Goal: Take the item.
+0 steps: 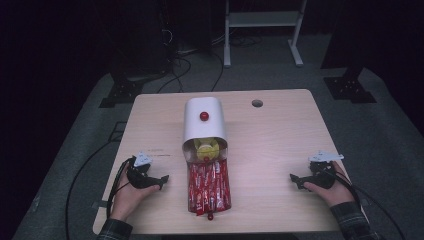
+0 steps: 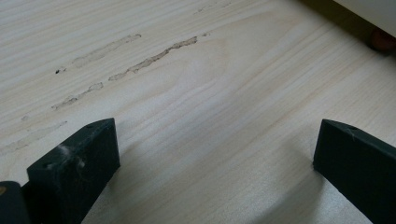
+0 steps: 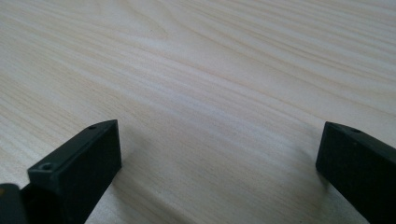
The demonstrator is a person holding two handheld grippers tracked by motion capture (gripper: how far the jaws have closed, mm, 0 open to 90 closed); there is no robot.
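The left gripper (image 1: pixel 161 181) rests low on the bench (image 1: pixel 280 150), held in the person's left hand (image 1: pixel 131 192), with its jaws spread wide and nothing between them. In the left gripper view only bare pale wood lies in the gap, marked by a few streaks of dried residue (image 2: pixel 140 63) ahead of the jaws and to their left.

The right gripper (image 1: pixel 295 179) sits across the bench in the right hand (image 1: pixel 332 187), its jaws likewise wide apart over empty wood grain.

Between the two sets of jaws, well apart from each, a white container (image 1: pixel 203 122) lies on its side with a small red knob (image 1: pixel 204 116) on top and its mouth turned toward the person. Something yellow (image 1: pixel 206 150) sits inside that mouth, and a spill of red sachets (image 1: pixel 209 186) fans out from it across the wood. One small red piece (image 1: pixel 210 217) lies just past the near end of the spill. From the left jaws, the white container's edge and a bit of red show at the far right corner of the left gripper view.

Nothing stands between either set of jaws and the sachets; the wood there is open. A round cable hole (image 1: pixel 257 103) sits in the bench beyond the container, far from the right jaws. Black cables (image 1: pixel 90 165) trail off the left side onto the grey carpet.
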